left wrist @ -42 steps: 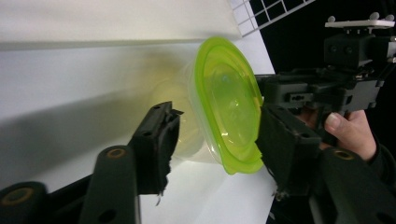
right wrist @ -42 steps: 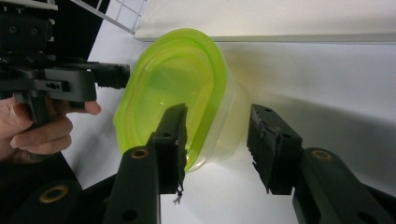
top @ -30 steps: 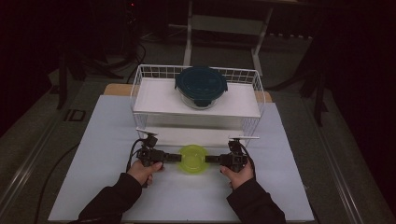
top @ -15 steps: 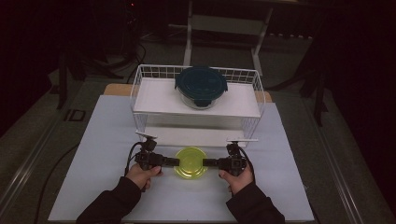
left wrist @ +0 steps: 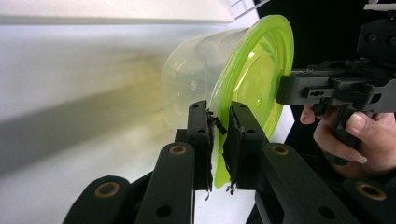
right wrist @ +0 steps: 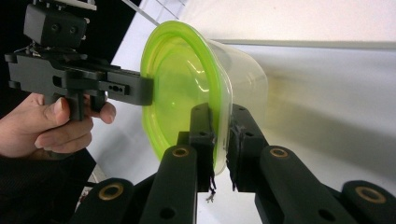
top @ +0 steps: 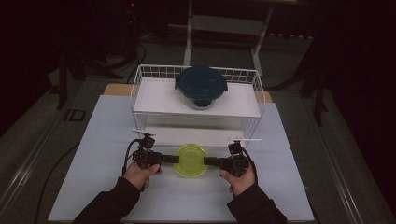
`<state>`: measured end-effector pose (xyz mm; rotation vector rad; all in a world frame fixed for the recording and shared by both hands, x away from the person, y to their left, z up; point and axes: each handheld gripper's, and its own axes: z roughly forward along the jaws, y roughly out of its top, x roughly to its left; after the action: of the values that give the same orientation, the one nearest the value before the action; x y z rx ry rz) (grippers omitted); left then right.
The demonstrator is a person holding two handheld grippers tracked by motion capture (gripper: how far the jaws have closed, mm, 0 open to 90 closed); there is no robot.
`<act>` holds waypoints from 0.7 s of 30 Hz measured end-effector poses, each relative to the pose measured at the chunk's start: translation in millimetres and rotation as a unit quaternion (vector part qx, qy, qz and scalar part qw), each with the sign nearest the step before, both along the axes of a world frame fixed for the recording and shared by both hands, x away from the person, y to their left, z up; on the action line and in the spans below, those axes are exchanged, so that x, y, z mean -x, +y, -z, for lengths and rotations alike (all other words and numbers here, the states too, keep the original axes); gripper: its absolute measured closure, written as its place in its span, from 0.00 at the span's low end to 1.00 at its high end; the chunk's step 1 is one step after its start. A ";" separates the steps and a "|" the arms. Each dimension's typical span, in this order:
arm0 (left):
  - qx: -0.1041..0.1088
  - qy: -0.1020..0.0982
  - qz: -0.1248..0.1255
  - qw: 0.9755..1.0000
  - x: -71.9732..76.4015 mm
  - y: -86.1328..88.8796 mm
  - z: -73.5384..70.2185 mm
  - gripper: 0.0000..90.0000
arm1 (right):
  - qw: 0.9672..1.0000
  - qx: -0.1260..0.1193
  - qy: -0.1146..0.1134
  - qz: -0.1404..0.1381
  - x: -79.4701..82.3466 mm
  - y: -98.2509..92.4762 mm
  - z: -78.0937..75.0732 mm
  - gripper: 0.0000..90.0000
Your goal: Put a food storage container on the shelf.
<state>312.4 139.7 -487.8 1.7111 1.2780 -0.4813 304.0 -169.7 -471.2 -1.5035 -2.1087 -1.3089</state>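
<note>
A clear tub with a yellow-green lid [top: 190, 159] hangs just above the white table, in front of the wire basket. My left gripper [top: 177, 159] is shut on the left rim of the lid and my right gripper [top: 205, 161] on the right rim. In the left gripper view the jaws [left wrist: 219, 112] pinch the lid's edge, with the tub [left wrist: 196, 79] behind it and the right gripper [left wrist: 303, 88] across from it. In the right gripper view the jaws [right wrist: 220, 114] have just been closing and now clamp the lid's rim [right wrist: 177, 88]. The left gripper [right wrist: 126, 86] holds the far side.
A white wire basket [top: 140, 79] stands at the back of the table on a raised white shelf. A glass container with a dark teal lid [top: 201, 86] sits inside it. The white mat [top: 93, 140] stretches to both sides of my hands.
Both hands have lifted the green-lidded tub slightly off the table; it looks a bit larger from above. The basket and the teal-lidded container have not moved.
</note>
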 end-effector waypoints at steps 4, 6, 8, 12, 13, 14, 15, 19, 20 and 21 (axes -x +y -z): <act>0.001 -0.014 -0.001 1.000 3.7 1.1 -12.7 0.89 | 1.000 -0.002 -0.014 -0.002 3.8 0.4 -11.3 0.90; 0.002 -0.021 -0.003 1.000 6.1 1.2 -20.3 0.89 | 1.000 -0.005 -0.022 -0.003 5.7 0.1 -17.1 0.90; 0.001 -0.030 0.000 1.000 7.8 1.6 -27.1 0.89 | 0.999 -0.007 -0.031 -0.006 7.9 -0.1 -22.7 0.90; -0.001 -0.037 0.001 0.999 9.9 2.0 -38.4 0.89 | 0.999 -0.009 -0.041 -0.006 11.6 0.1 -33.3 0.90; -0.002 -0.039 0.002 0.999 10.0 2.1 -41.1 0.89 | 0.999 -0.010 -0.042 -0.006 12.0 -0.1 -35.5 0.90; -0.002 -0.039 0.002 0.999 10.0 2.1 -41.1 0.89 | 0.999 -0.010 -0.042 -0.006 12.0 -0.1 -35.5 0.90; -0.004 -0.044 0.001 0.999 11.2 2.1 -49.4 0.89 | 0.999 -0.016 -0.045 -0.005 12.8 -0.5 -41.1 0.90; 0.000 -0.050 0.000 0.999 12.0 2.5 -59.8 0.89 | 0.999 -0.019 -0.051 -0.004 14.0 -0.9 -50.7 0.90; 0.000 -0.050 0.000 0.999 12.0 2.5 -59.8 0.89 | 0.999 -0.019 -0.051 -0.004 14.0 -0.9 -50.7 0.90; 0.001 -0.055 0.001 0.998 12.0 3.0 -66.0 0.89 | 0.998 -0.020 -0.056 -0.004 14.2 -1.0 -56.7 0.90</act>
<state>300.4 142.7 -421.8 1.7139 1.1961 -0.3839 289.7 -170.7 -414.5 -1.4348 -2.1393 -1.4548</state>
